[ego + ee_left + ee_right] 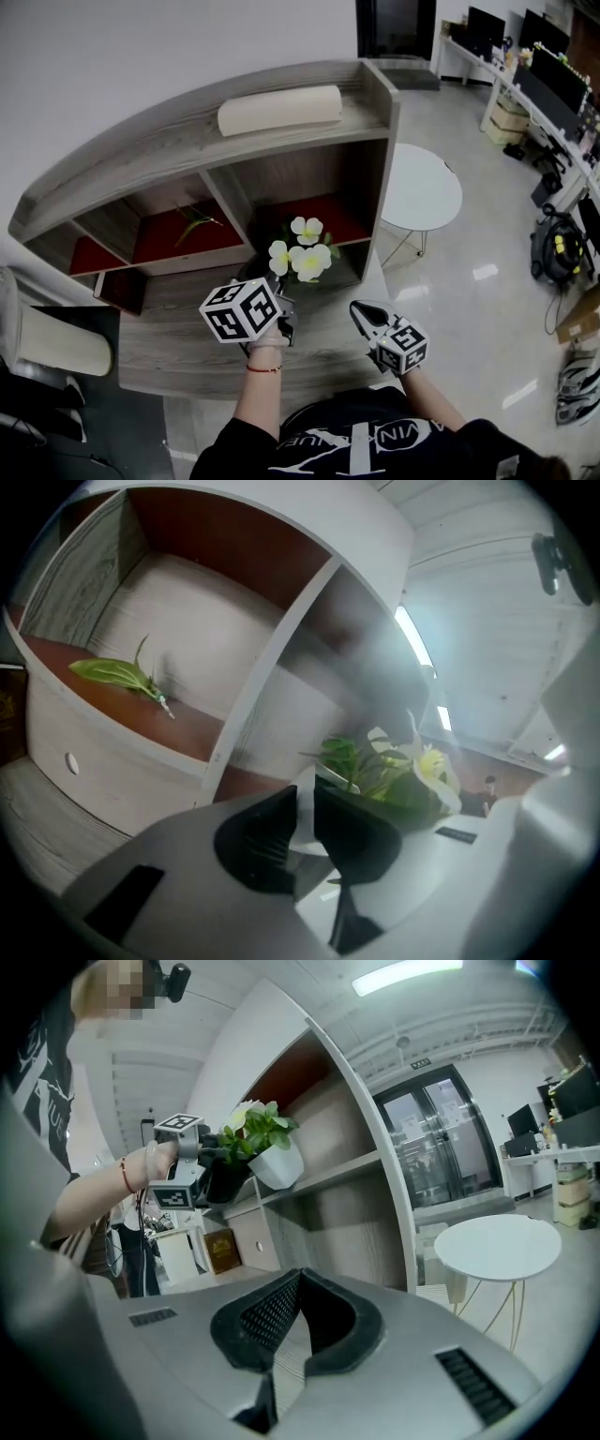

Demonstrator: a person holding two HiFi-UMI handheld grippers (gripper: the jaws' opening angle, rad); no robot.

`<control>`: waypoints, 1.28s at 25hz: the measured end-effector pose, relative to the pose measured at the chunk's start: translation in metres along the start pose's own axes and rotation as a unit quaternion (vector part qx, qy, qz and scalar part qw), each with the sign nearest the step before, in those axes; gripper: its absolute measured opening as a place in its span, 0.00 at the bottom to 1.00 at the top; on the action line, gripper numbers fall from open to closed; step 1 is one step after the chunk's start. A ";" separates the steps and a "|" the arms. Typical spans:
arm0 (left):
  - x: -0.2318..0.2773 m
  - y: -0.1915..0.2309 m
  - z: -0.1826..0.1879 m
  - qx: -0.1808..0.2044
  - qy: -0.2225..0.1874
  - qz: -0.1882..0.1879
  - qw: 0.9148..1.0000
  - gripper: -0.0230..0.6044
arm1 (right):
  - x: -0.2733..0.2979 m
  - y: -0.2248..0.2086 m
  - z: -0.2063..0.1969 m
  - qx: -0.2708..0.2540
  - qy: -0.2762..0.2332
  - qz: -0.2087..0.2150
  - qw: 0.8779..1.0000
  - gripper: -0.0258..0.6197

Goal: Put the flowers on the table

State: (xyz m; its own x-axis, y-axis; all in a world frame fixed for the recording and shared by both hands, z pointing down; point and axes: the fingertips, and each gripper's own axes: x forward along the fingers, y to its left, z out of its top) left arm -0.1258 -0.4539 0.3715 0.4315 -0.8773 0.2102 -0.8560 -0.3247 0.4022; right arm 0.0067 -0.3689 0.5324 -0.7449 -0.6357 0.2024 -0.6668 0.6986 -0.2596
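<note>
A small white pot of white-and-yellow flowers with green leaves hangs in the air in front of the shelf's right compartment. My left gripper is shut on the pot's white rim; the blooms stand just beyond the jaws. The right gripper view shows that gripper holding the pot level with the middle shelf. My right gripper hovers to the right, lower, over the wooden desk; its jaws are shut with nothing between them.
A grey wooden shelf unit with red-backed compartments stands ahead; a green leafy sprig lies in the left one and a pale roll lies on top. A round white table stands to the right. The wooden desk top is below.
</note>
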 end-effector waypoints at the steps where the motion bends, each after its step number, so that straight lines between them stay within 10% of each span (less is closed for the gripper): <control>1: 0.004 -0.001 0.003 -0.006 0.000 0.000 1.000 0.13 | 0.000 -0.001 0.001 0.000 -0.001 0.000 1.000 0.06; 19: 0.056 0.011 0.013 -0.241 0.006 0.040 0.970 0.13 | -0.001 -0.015 -0.004 0.008 -0.001 -0.002 1.000 0.06; 32: 0.064 0.019 0.011 -0.285 0.010 0.066 0.956 0.21 | -0.007 -0.023 -0.006 0.015 0.006 0.000 1.000 0.06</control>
State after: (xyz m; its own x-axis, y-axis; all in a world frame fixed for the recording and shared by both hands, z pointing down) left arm -0.1175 -0.5205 0.3833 0.3412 -0.8883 0.3075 -0.6117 0.0386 0.7901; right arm 0.0271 -0.3789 0.5432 -0.7446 -0.6325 0.2134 -0.6666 0.6879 -0.2871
